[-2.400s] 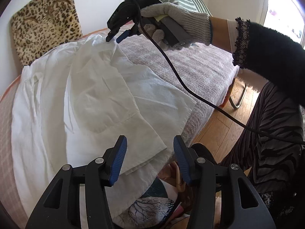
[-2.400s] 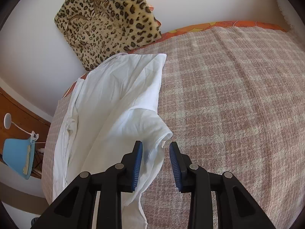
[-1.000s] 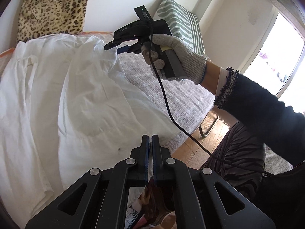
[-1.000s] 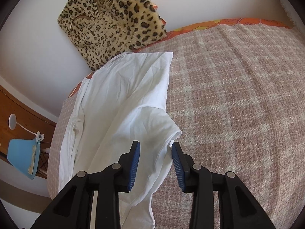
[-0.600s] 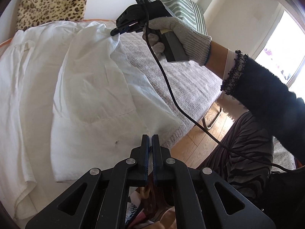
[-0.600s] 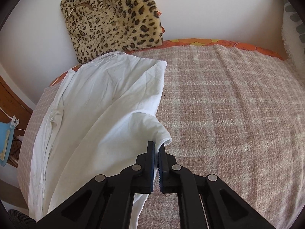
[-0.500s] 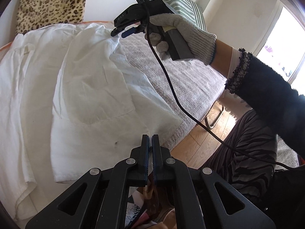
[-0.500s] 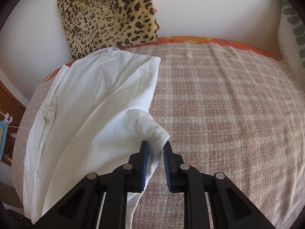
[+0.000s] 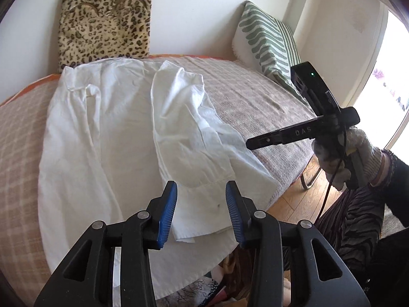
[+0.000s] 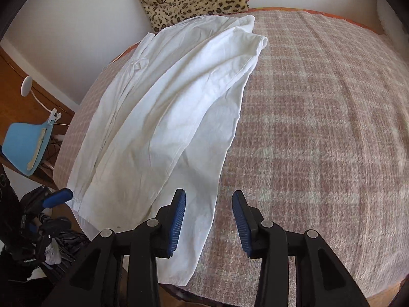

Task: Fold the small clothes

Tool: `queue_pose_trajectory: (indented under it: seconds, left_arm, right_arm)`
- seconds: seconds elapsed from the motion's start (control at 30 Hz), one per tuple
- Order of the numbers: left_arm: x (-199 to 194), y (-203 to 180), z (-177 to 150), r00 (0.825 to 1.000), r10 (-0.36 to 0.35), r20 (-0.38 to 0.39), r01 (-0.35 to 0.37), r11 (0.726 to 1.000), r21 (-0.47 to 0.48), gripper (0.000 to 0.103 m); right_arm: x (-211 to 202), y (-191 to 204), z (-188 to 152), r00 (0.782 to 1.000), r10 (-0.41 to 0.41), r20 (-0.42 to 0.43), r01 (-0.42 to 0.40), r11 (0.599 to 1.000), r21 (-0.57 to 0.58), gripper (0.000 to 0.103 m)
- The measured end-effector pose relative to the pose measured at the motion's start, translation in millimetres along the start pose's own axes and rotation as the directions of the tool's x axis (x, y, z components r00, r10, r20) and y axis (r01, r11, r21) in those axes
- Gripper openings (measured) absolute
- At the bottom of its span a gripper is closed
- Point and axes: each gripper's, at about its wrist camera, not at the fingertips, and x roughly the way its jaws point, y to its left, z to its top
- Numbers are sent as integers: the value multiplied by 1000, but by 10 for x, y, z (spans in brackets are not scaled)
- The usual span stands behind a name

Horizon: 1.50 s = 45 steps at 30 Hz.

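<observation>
A white garment (image 9: 115, 138) lies spread on the plaid bed cover (image 9: 250, 97), with its right side folded over the middle. It also shows in the right wrist view (image 10: 163, 117). My left gripper (image 9: 200, 209) is open and empty just above the garment's near hem. My right gripper (image 10: 208, 217) is open and empty above the garment's right edge near the bed's front. It appears from the side in the left wrist view (image 9: 251, 143), held in a gloved hand to the right of the garment.
A leopard-print cushion (image 9: 104, 23) and a green striped pillow (image 9: 268, 43) lean on the back wall. The bed's front edge drops to a wooden floor (image 9: 301, 199). A blue lamp (image 10: 23, 148) stands left of the bed. Bare plaid cover (image 10: 319, 128) lies right of the garment.
Both grippers have let go of the garment and opened. The folded side now lies flat over the middle. My right gripper has pulled back toward the bed's front edge.
</observation>
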Motion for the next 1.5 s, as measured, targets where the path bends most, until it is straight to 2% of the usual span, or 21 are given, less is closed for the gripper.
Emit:
queue_pose_trajectory:
  seconds: [0.07,0.17,0.23,0.3,0.37,0.43,0.5,0.57,0.6,0.63,0.67,0.77,0.87,1.07,1.13,1.2,1.27,1.3,1.37,1.43,1.5]
  left_arm:
    - [90,113,23,1000,-12,-26,11,999,-53,38]
    - [176,182,-2,999,-11,-45,7,996,-88,38]
    - [217,220,-24,997,-41,-59,34,993,-116,38]
    - [264,273,-48,996,-55,-73,44,987,-152,35]
    - [314,320,-75,993,-64,-95,47,983,-179,32]
    - [349,350,-104,991,-81,-107,58,978,-202,16]
    - [373,351,-126,989,-90,-116,65,977,-205,13]
    - [392,372,-130,987,-108,-119,80,972,-221,7]
    - [396,386,-133,986,-120,-119,90,968,-233,6]
    - [391,398,-134,985,-129,-113,98,965,-245,5]
    - [382,411,-125,984,-144,-105,113,960,-257,4]
    - [315,433,-102,976,-207,-72,176,937,-301,4]
    - [191,467,-43,962,-273,-7,253,901,-353,3]
    - [31,582,39,937,-336,93,343,844,-411,3]
    - [25,603,43,941,-326,96,336,849,-408,3]
    - [44,615,21,946,-312,88,320,855,-408,3]
    - [74,647,-18,950,-304,76,307,854,-419,3]
    - [114,638,-14,954,-293,68,294,859,-420,3]
    - [131,658,-46,959,-280,56,276,864,-421,3]
    - [148,684,-66,962,-269,43,262,867,-423,3]
    - [162,713,-96,962,-272,31,258,864,-432,3]
  right_arm:
    - [42,-4,-127,999,32,-18,-32,999,18,50]
    - [41,114,-208,999,-39,24,40,998,-39,48]
    - [80,157,-234,999,-47,21,48,997,-60,15]
    - [88,178,-233,999,-48,24,50,996,-69,2]
    - [36,186,-220,997,-66,34,68,995,-76,0]
    - [-61,213,-190,986,-148,76,156,982,-107,0]
    - [-77,253,-166,976,-210,62,218,963,-156,0]
    - [-67,300,-160,971,-238,27,238,950,-200,4]
    - [-111,311,-145,970,-236,55,242,951,-193,16]
    - [-171,317,-99,975,-204,89,217,960,-175,39]
    - [-219,301,-42,983,-149,109,164,975,-147,43]
    - [-231,191,177,992,34,122,-29,999,-43,43]
    - [-38,113,367,983,158,91,-163,985,50,43]
    - [344,42,408,967,251,38,-253,954,163,45]
    - [450,47,428,963,267,37,-269,944,192,52]
    - [515,65,447,961,269,55,-275,938,209,51]
    - [546,110,479,958,280,67,-288,935,206,44]
    - [572,135,485,953,295,63,-301,931,206,26]
    - [612,173,479,954,291,64,-298,933,203,11]
    - [581,165,483,957,284,63,-291,937,193,2]
    - [490,180,476,964,259,62,-265,949,171,0]
